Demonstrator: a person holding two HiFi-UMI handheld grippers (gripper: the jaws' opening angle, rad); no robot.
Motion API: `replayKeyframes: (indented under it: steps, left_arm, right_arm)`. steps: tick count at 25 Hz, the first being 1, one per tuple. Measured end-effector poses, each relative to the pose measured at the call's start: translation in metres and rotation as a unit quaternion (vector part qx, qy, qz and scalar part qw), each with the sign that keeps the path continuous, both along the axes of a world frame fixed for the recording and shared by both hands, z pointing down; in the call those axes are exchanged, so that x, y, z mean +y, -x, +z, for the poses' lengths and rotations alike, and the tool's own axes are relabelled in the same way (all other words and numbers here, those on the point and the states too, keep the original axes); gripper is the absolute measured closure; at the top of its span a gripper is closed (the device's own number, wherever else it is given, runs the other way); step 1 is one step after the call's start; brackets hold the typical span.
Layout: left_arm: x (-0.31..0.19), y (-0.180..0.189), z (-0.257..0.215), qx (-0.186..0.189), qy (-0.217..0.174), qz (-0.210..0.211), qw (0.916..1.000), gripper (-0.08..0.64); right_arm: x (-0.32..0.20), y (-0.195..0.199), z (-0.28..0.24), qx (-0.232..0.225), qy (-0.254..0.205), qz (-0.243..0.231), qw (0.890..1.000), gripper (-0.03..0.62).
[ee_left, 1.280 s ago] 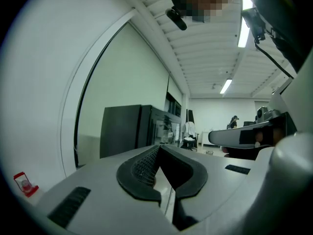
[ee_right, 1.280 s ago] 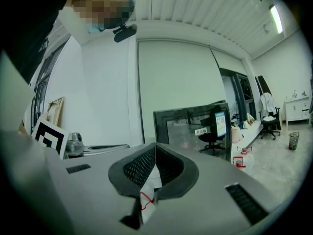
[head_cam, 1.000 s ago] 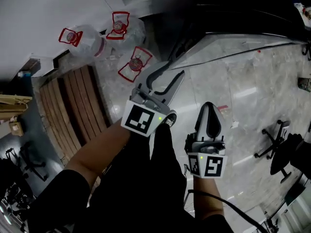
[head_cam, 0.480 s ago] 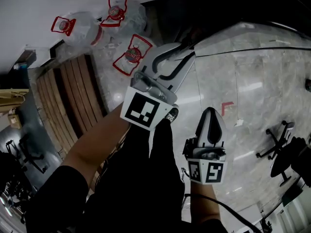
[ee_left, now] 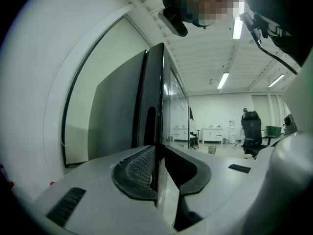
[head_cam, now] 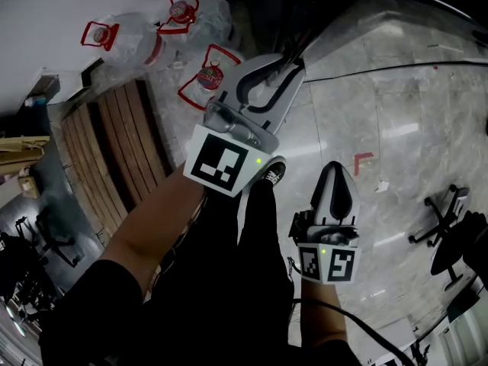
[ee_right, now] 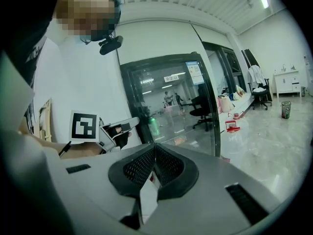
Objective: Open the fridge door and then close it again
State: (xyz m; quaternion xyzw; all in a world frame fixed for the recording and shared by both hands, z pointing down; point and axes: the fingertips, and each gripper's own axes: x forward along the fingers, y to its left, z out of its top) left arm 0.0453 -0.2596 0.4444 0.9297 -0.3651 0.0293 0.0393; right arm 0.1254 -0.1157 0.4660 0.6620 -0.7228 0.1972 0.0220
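Note:
The fridge door (ee_left: pixel 154 77) is a tall dark glass panel standing edge-on in the left gripper view, and its reflective glass front (ee_right: pixel 168 106) fills the right gripper view. My left gripper (ee_left: pixel 158 155) is closing its jaws with the door's black edge between them, and both pads touch it. The head view shows the same gripper (head_cam: pixel 293 65) reaching level into the dark fridge at the top. My right gripper (head_cam: pixel 336 171) hangs lower at the right, shut and holding nothing, its pads together (ee_right: pixel 155 151).
Large water bottles with red handles (head_cam: pixel 126 40) lie on the floor beside a wooden slatted pallet (head_cam: pixel 114 155). An office chair base (head_cam: pixel 438 227) stands at the right on the marble floor. The person's black-trousered legs and a shoe (head_cam: pixel 272 175) are below the grippers.
The left gripper has moved up the picture to the fridge, and its jaws have narrowed around the door's edge. The right gripper has sunk a little and stays shut.

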Motion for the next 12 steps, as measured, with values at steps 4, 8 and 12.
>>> replayKeyframes:
  steps: [4,8,12]
  left_arm:
    - [0.002,0.000,-0.004,0.002,0.007,-0.020,0.9998,0.497]
    - [0.026,-0.008,-0.007,-0.039,-0.014,-0.004,0.9991,0.500]
    - [0.086,-0.032,-0.002,-0.042,0.012,0.008,0.9990,0.510]
  right_arm:
    - [0.011,-0.003,-0.002,-0.002,0.008,0.002,1.000,0.577]
    - [0.022,-0.015,-0.012,0.007,0.006,0.009,1.000,0.577]
    - [0.032,-0.036,-0.021,0.025,0.005,0.027,0.999,0.577]
